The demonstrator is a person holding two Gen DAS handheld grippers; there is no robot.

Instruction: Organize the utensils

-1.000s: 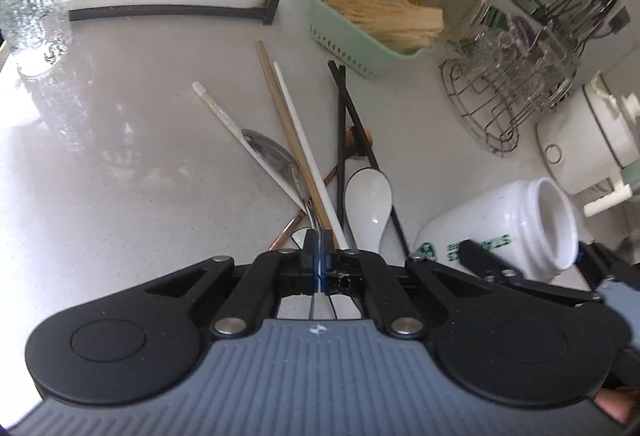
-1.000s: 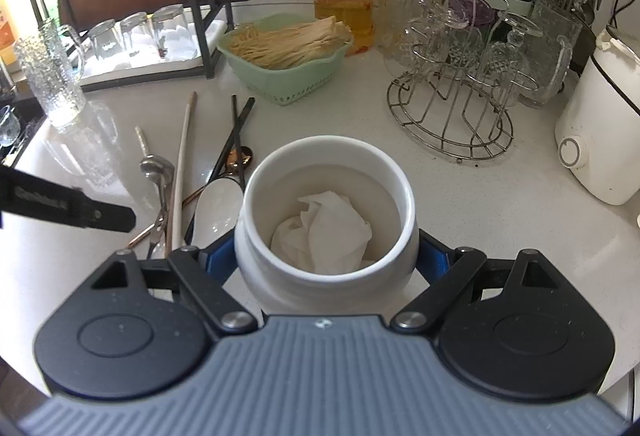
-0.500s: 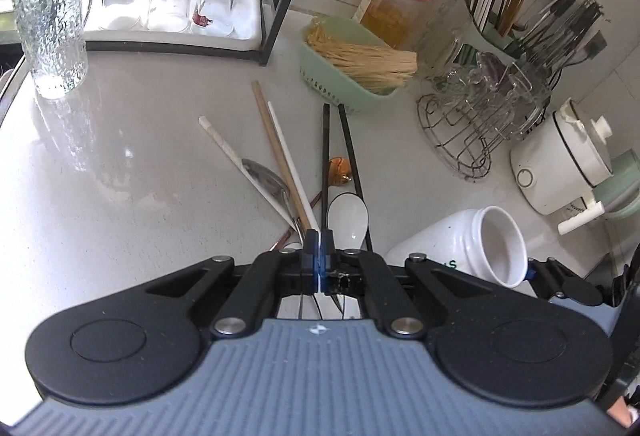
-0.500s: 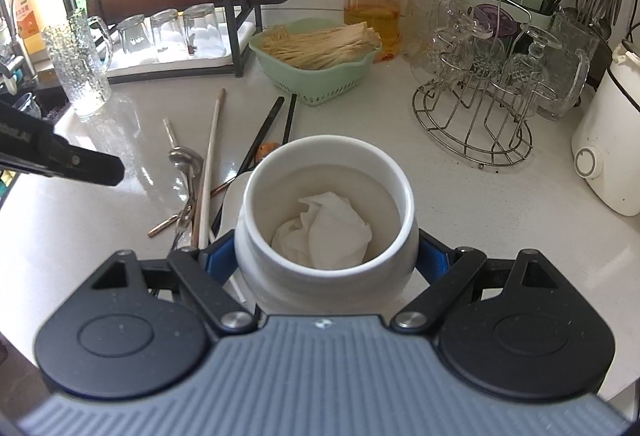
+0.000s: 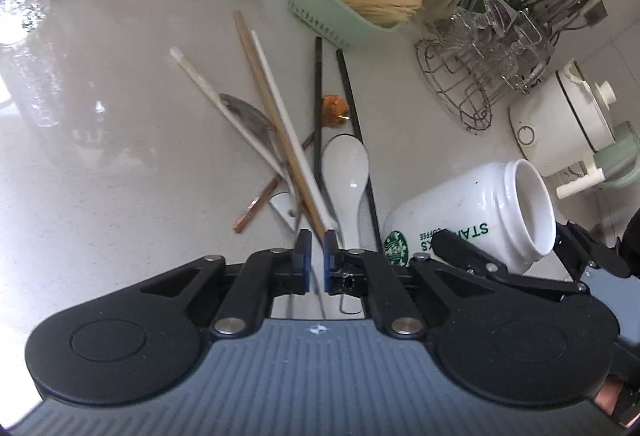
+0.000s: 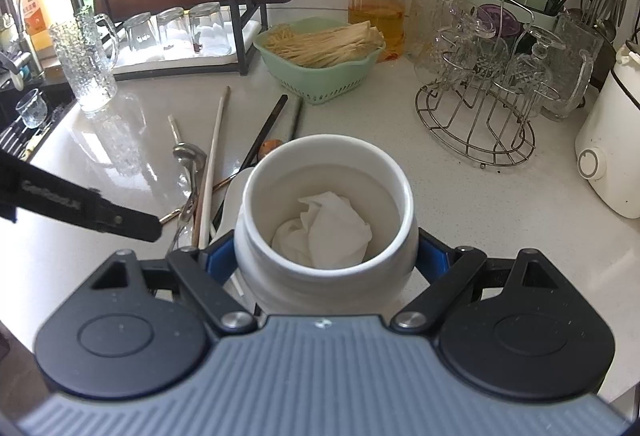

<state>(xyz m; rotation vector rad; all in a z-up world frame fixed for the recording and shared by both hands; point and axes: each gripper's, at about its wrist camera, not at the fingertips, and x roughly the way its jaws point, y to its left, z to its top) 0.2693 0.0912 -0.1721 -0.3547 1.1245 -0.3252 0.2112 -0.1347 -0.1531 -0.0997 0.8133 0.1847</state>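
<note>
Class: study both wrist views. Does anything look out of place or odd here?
Yes. The white jar, meant for utensils, holds a crumpled tissue, and the chopsticks and spoons lie crisscrossed in a loose pile on the counter.

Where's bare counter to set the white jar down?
Bare counter left of the utensil pile, toward the textured glass mug. Another patch lies between the white jar, wire rack and white cooker. Crowded: pile, green basket, back wall.

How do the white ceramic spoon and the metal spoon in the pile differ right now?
The white ceramic spoon is glossy white with its bowl fully exposed; the metal spoon is grey steel, crossed by chopsticks. The ceramic one lies nearer the white jar. Both rest on the counter, ungrasped.
</note>
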